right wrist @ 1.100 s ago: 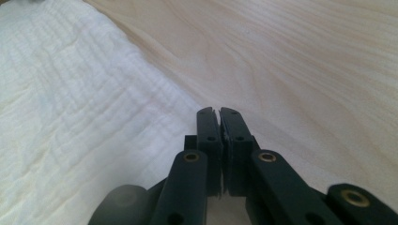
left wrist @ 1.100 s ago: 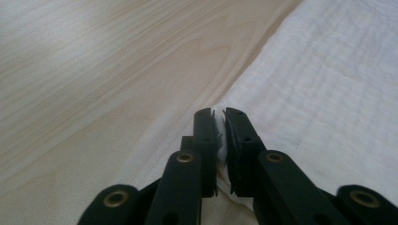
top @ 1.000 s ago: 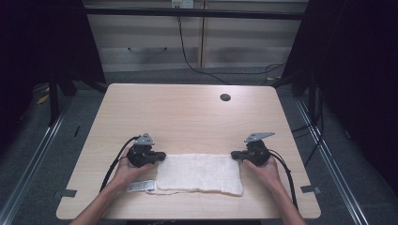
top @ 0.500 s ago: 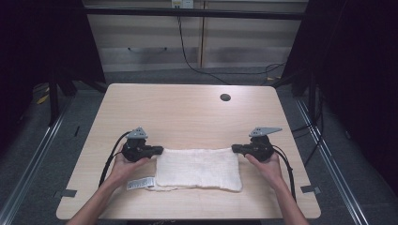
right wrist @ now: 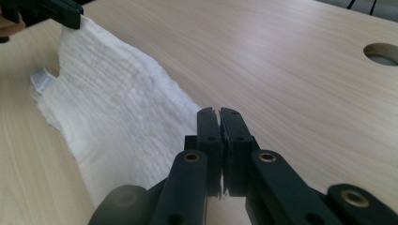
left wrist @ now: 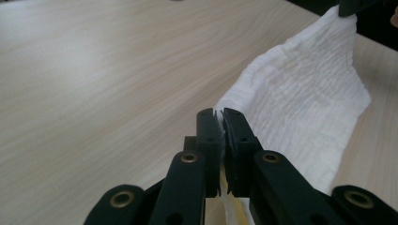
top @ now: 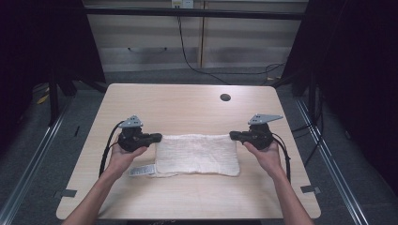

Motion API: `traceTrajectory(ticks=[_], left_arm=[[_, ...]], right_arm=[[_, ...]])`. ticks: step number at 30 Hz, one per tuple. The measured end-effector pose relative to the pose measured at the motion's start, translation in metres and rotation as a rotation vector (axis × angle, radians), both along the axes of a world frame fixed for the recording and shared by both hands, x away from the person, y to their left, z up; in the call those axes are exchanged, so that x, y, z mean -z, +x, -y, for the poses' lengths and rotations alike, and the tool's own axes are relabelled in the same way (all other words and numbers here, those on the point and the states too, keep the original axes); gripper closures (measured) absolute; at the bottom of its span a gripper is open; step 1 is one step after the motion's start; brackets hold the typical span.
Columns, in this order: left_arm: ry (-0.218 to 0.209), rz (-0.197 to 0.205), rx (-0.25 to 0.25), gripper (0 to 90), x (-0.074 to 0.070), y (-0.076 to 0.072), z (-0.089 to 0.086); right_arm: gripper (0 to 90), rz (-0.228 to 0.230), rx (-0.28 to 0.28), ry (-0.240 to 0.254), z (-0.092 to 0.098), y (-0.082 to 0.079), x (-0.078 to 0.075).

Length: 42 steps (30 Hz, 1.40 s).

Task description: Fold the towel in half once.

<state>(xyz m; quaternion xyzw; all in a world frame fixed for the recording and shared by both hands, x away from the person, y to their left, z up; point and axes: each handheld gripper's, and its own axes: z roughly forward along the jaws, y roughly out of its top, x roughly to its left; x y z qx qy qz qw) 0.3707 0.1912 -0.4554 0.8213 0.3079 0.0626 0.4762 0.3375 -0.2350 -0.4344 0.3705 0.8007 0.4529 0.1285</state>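
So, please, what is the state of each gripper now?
Left gripper: closed on a corner of the white towel.
Right gripper: closed on the opposite corner of the white towel.

Left gripper (top: 157, 137) and right gripper (top: 233, 136) pinch white towel (top: 197, 153) corners.

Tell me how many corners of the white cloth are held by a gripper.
2. The left gripper pinches the far left corner of the white cloth, and the right gripper pinches the far right corner. The two near corners hang free toward the table.
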Motion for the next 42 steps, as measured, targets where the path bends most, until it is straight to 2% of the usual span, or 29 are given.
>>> traceTrajectory(ticks=[2,3,4,6,9,15,19,22,28,33,36,37,42], left_arm=[[0.01,-0.02,-0.007,86.0,0.011,0.0,0.001],[0.032,-0.023,-0.007,86.0,0.014,0.0,0.002],[0.036,-0.024,-0.008,86.0,0.015,0.001,0.001],[0.016,-0.03,-0.017,86.0,0.015,0.003,-0.001],[0.023,-0.034,-0.025,86.0,0.017,0.002,-0.002],[0.032,-0.041,-0.035,86.0,0.023,0.001,0.001],[0.032,-0.04,-0.046,86.0,0.024,0.0,0.003],[0.032,-0.039,-0.056,86.0,0.024,0.0,0.003],[0.035,-0.033,-0.07,86.1,0.025,-0.001,0.003],[0.037,-0.029,-0.073,86.1,0.025,-0.002,0.005],[0.038,-0.024,-0.074,86.1,0.025,-0.002,0.005],[0.04,-0.023,-0.074,86.1,0.025,-0.002,0.005],[0.037,-0.021,-0.081,86.1,0.025,-0.002,0.003]], right_arm=[[87.6,-0.009,0.003,-0.028,-0.002,0.0,0.006],[87.6,-0.01,-0.001,-0.026,-0.003,0.001,0.01],[87.6,-0.01,-0.003,-0.024,-0.004,0.0,0.011],[87.6,-0.007,-0.002,-0.015,-0.005,0.0,0.012],[87.6,0.002,-0.019,-0.004,-0.007,-0.005,0.01],[87.6,0.027,-0.083,0.012,-0.014,-0.026,0.005],[87.5,0.022,-0.112,0.007,-0.016,-0.041,0.008],[87.5,0.018,-0.128,0.027,-0.016,-0.05,0.01],[87.5,-0.01,-0.171,0.011,-0.024,-0.069,0.017],[87.4,-0.057,-0.218,0.016,-0.034,-0.081,0.027],[87.4,-0.069,-0.237,0.015,-0.037,-0.084,0.031],[87.4,-0.082,-0.249,0.001,-0.04,-0.086,0.033],[87.3,-0.119,-0.27,0.01,-0.043,-0.088,0.038]])
